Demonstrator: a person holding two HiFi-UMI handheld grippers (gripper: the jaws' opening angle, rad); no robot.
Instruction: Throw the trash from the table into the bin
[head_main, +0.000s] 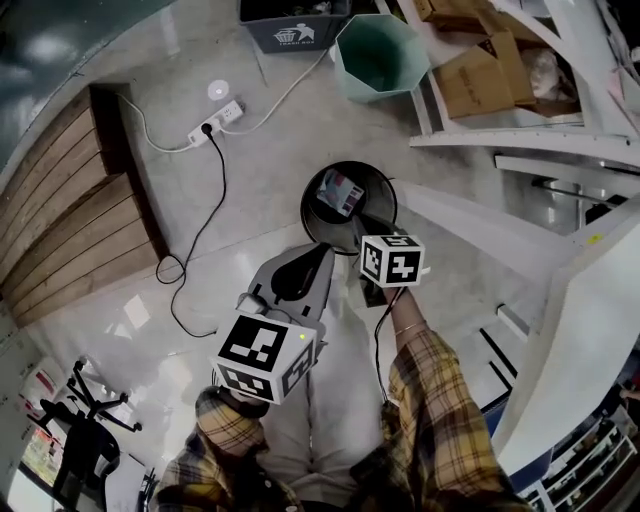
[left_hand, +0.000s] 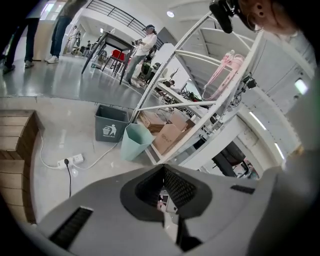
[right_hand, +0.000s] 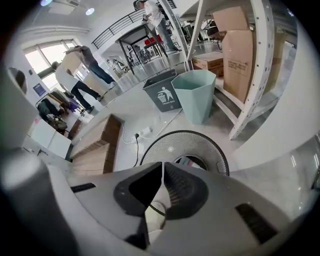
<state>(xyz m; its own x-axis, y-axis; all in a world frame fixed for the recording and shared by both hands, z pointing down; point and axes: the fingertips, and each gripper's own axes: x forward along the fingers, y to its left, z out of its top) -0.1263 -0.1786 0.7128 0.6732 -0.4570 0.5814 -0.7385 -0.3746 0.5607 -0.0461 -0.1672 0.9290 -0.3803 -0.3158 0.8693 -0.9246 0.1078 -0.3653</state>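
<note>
A round black mesh bin (head_main: 348, 205) stands on the floor in front of me, with a white and red packet (head_main: 341, 194) lying inside it. My left gripper (head_main: 326, 250) hangs just short of the bin's near rim, its jaws shut. A small white and pink scrap (left_hand: 165, 199) shows in the gap behind its pads; I cannot tell whether it is gripped. My right gripper (right_hand: 162, 172) points steeply down over the near rim of the bin (right_hand: 184, 142) with its jaws shut. Something pale (right_hand: 154, 210) shows under its jaws. Its marker cube (head_main: 390, 258) hides its jaws in the head view.
A pale green bin (head_main: 380, 55) and a dark grey trash bin (head_main: 295, 25) stand farther off. A power strip (head_main: 215, 120) trails cables over the floor. A wooden platform (head_main: 70, 200) lies left; white shelving (head_main: 520, 140) with cardboard boxes (head_main: 485, 75) stands right.
</note>
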